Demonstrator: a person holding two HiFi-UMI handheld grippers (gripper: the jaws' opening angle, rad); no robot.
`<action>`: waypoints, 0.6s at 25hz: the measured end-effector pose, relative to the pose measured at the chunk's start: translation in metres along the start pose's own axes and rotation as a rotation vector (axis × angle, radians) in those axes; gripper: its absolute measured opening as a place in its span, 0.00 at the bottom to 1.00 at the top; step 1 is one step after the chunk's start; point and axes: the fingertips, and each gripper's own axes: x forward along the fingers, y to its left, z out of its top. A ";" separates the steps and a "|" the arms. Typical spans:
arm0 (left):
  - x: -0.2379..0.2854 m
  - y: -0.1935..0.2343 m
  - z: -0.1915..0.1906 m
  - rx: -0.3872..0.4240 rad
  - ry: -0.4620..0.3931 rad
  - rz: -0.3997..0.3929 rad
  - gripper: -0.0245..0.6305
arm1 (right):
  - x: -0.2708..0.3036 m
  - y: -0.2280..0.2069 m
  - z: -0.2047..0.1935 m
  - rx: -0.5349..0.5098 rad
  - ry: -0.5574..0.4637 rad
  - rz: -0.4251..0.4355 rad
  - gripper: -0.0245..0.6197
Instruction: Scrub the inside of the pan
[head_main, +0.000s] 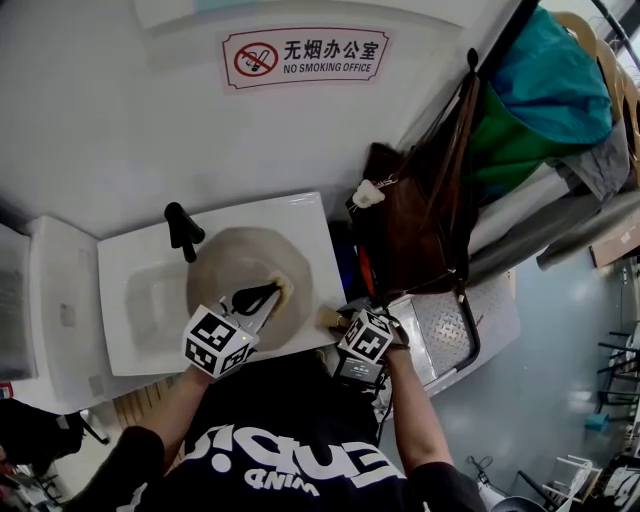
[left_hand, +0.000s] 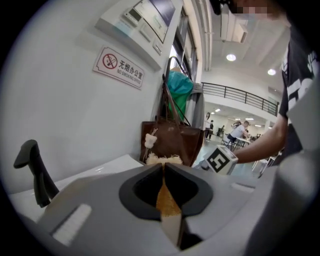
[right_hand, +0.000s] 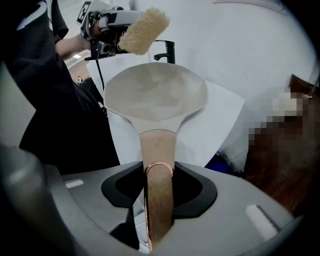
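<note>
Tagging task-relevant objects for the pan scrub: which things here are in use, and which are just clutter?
In use: pan, sponge, sink, left hand-held gripper holding the sponge, right hand-held gripper holding the pan.
Lying about: bag, sign, teal cloth, tap.
</note>
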 end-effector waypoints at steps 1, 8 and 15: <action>0.004 -0.003 -0.003 0.018 0.022 -0.019 0.06 | -0.001 0.000 0.000 -0.002 0.006 0.002 0.30; 0.036 -0.018 -0.035 0.156 0.156 -0.133 0.06 | -0.012 0.005 0.006 -0.021 0.063 0.026 0.30; 0.062 -0.010 -0.069 0.112 0.219 -0.149 0.06 | -0.025 0.013 0.013 -0.062 0.088 0.046 0.30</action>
